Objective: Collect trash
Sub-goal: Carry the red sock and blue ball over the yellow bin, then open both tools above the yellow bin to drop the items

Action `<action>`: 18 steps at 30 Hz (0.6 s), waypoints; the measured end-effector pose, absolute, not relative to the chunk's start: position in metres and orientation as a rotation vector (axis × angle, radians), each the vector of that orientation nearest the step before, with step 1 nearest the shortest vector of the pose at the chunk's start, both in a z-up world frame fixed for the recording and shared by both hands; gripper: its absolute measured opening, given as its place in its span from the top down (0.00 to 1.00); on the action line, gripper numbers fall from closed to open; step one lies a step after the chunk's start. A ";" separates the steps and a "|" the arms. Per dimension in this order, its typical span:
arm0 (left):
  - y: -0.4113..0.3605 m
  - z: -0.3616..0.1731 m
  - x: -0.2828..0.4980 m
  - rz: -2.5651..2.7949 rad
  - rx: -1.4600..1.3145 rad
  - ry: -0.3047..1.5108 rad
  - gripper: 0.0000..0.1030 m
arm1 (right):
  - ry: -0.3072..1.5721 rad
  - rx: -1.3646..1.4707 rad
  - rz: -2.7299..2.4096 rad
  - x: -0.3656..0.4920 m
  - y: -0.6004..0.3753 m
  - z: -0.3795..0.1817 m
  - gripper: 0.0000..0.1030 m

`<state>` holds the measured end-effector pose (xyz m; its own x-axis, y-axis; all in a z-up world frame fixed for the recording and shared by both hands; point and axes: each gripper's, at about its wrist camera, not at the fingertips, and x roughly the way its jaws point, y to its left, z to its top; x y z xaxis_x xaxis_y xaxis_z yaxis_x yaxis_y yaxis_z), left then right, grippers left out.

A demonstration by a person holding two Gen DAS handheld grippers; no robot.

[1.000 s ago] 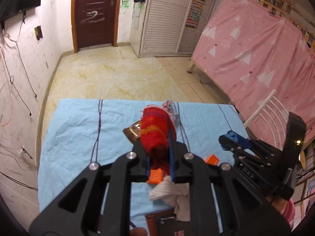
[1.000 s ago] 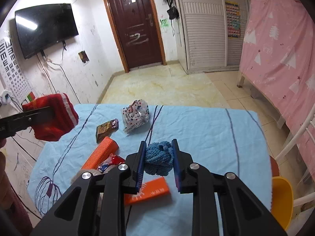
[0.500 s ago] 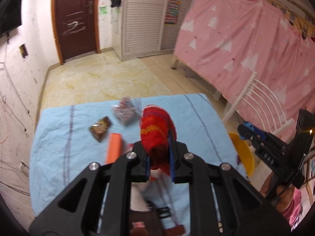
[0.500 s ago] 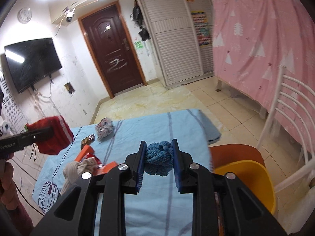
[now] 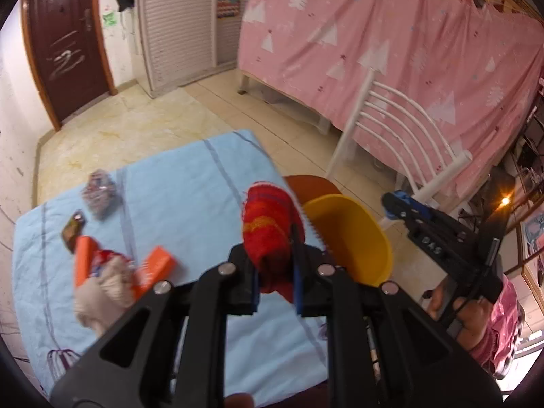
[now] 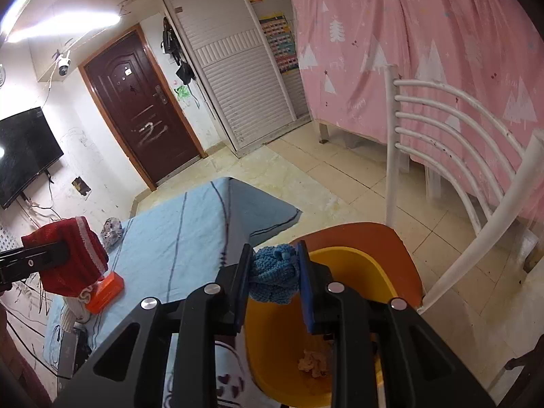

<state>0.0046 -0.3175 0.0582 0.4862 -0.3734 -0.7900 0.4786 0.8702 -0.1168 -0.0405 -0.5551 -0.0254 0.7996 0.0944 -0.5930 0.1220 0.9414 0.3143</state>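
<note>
Left gripper (image 5: 276, 289): jaws were clamped on a red knitted wad (image 5: 270, 234), held up over the right edge of the table, just short of the yellow bin (image 5: 367, 238).
Right gripper (image 6: 273, 282): jaws were clamped on a blue knitted wad (image 6: 274, 277), poised above the near-left rim of the yellow bin (image 6: 357, 261).
Bin: stood on an orange chair seat (image 6: 374, 238) to the right of the table; one crumpled pale scrap (image 6: 314, 362) already lay at the bottom.
Done, judged: at least one piece binned; two more lifted and carried to the bin, neither released.
Left on blue tablecloth (image 5: 190, 197): two orange boxes (image 5: 154, 267), a whitish cloth wad (image 5: 102, 292), a red-white wrapper (image 5: 102, 260), a brown packet (image 5: 72, 232), a patterned bag (image 5: 100, 193) at the far left.
Progress, judged: under halfway; drops of both wads pending, then several more pickups.
</note>
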 end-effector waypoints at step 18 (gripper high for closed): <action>-0.411 0.034 0.025 -0.595 0.087 1.032 0.41 | 0.708 0.426 -0.006 -0.032 -0.581 -0.051 0.53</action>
<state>0.0246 -0.4109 0.0339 0.3709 -0.4237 -0.8263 0.5031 0.8396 -0.2047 -0.0324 -0.5812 -0.0507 0.7630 0.1367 -0.6317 0.1480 0.9145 0.3766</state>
